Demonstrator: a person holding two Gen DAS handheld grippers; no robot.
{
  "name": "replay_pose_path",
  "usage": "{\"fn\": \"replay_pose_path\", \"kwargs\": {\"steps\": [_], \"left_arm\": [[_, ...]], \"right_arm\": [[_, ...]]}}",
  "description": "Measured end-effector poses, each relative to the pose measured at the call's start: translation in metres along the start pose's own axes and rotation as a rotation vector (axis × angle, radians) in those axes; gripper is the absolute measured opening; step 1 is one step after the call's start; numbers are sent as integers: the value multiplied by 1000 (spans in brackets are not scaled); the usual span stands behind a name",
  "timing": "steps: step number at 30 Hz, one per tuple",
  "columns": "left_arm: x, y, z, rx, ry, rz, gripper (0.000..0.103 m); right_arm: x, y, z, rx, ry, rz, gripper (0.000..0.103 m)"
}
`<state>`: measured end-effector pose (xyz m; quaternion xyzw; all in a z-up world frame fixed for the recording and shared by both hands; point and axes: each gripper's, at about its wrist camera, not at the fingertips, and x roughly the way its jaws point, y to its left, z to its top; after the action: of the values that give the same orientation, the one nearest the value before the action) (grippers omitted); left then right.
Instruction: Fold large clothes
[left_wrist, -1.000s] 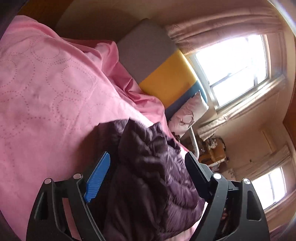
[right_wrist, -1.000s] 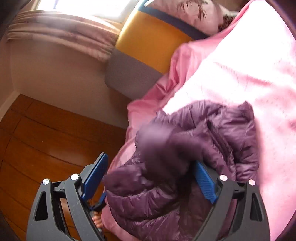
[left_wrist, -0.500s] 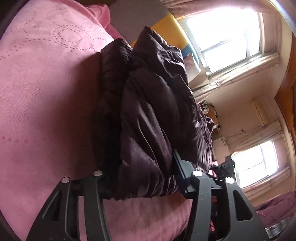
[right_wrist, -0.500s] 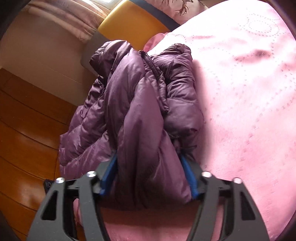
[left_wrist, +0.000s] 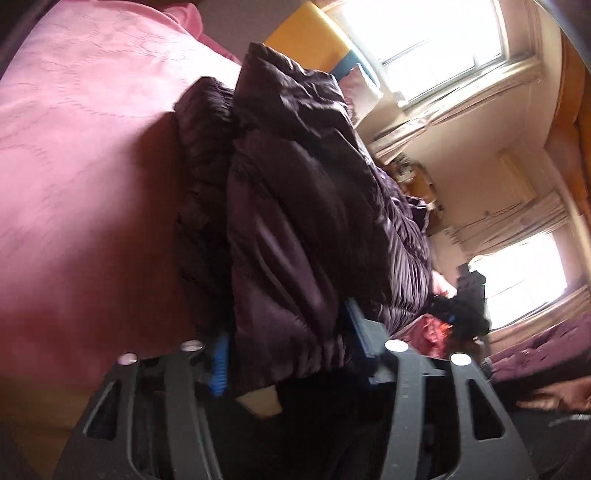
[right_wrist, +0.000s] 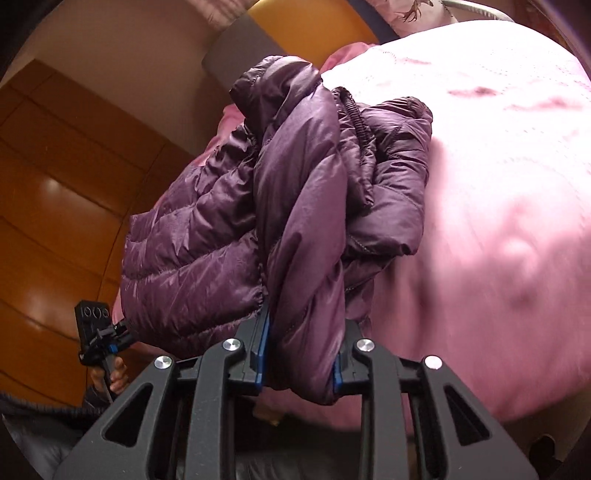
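A pink bedspread (right_wrist: 498, 184) lies beneath bright windows (left_wrist: 436, 40), beside a yellow-and-grey headboard (right_wrist: 306, 22) and wooden floor (right_wrist: 55, 192)

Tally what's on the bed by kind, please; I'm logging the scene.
Purple jackets: 1
Pink bedspreads: 1
Pillows: 1
Grippers shut on the jacket: 2, left gripper and right gripper
Total: 5

Left gripper (left_wrist: 291, 350): jaws part-closed, clamped on a thick bunch of the jacket (left_wrist: 295, 221), blue pads pressing both sides. Right gripper (right_wrist: 300, 354): jaws narrower, pinching a fold of the same jacket. Left hand (right_wrist: 110, 376) seen on its gripper handle (right wrist view, partly hidden).
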<state>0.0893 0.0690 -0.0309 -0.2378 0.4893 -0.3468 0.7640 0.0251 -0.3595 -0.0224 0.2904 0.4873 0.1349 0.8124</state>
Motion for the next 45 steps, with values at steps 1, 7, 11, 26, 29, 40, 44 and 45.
{"fn": "replay_pose_path", "kwargs": {"steps": [1,7,11,26,29,40,44,45], "left_arm": [[-9,-5,-1,10,-30,24,79],[-33,-29,46,88,-180,102,89],[-14,-31,77,113,-192,157,89],[28,-74,90,355,-163,311,8],[12,-80,94,362,-204,275,7],[9,-72,184,205,-267,190,6],[52,-57,225,165,-216,280,6],[62,-52,233,149,-210,297,6]], "right_arm": [[-5,3,-3,-19,-2,-19,44],[-30,47,13,-213,-163,-203,64],[-13,83,47,-354,-253,-330,71],[56,93,80,-540,-166,-544,7],[33,111,79,-552,-199,-511,6],[-2,129,156,-407,-321,-383,6],[30,113,199,-322,-306,-417,6],[43,107,210,-307,-300,-447,6]]}}
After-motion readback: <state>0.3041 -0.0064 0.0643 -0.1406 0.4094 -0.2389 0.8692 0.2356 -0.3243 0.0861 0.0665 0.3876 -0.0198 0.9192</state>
